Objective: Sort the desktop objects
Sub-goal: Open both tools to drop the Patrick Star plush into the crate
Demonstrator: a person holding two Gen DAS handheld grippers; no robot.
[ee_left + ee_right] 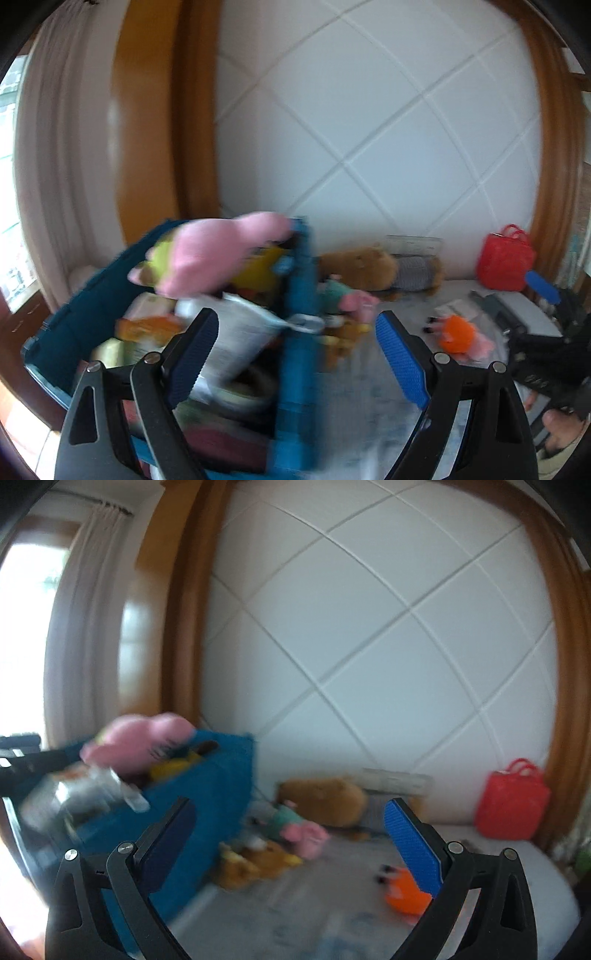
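Observation:
A blue storage bin (299,306) stands at the left, full of toys and packets, with a pink plush (218,247) on top; the bin also shows in the right wrist view (218,790). My left gripper (295,354) is open and empty above the bin's near wall. My right gripper (288,845) is open and empty above the table. On the table lie a brown plush bear (325,797), a small pig plush (299,827), a small brown plush (255,860) and an orange-dressed pig plush (402,893). Both views are blurred.
A red bag (511,805) stands at the back right against the white tiled wall. A clear box (413,245) sits behind the bear. My right gripper and hand (546,350) show at the right of the left wrist view. A wooden frame and curtain stand left.

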